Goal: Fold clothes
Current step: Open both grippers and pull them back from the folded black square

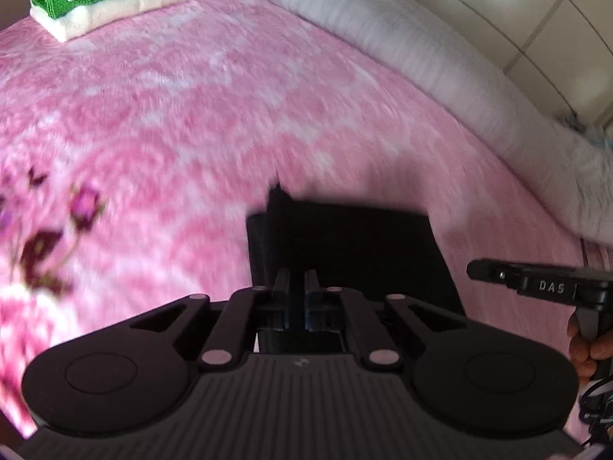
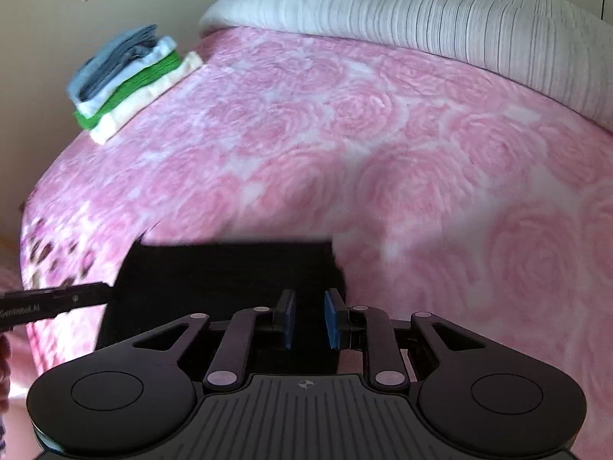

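**Black garment at both grippers**

Left wrist view: the left gripper (image 1: 297, 281) has its jaws drawn together, almost touching. The folded black garment (image 1: 345, 245) lies directly beneath and ahead of the fingers on the pink blanket (image 1: 214, 122); whether cloth is pinched cannot be told. The right gripper (image 1: 482, 268) reaches in beside the garment's right edge. A folded stack (image 1: 111, 0) sits far off.

Right wrist view: the right gripper (image 2: 309, 316) stands narrowly parted over the garment's (image 2: 230, 272) right edge, blue pads (image 2: 332, 320) clear of each other.
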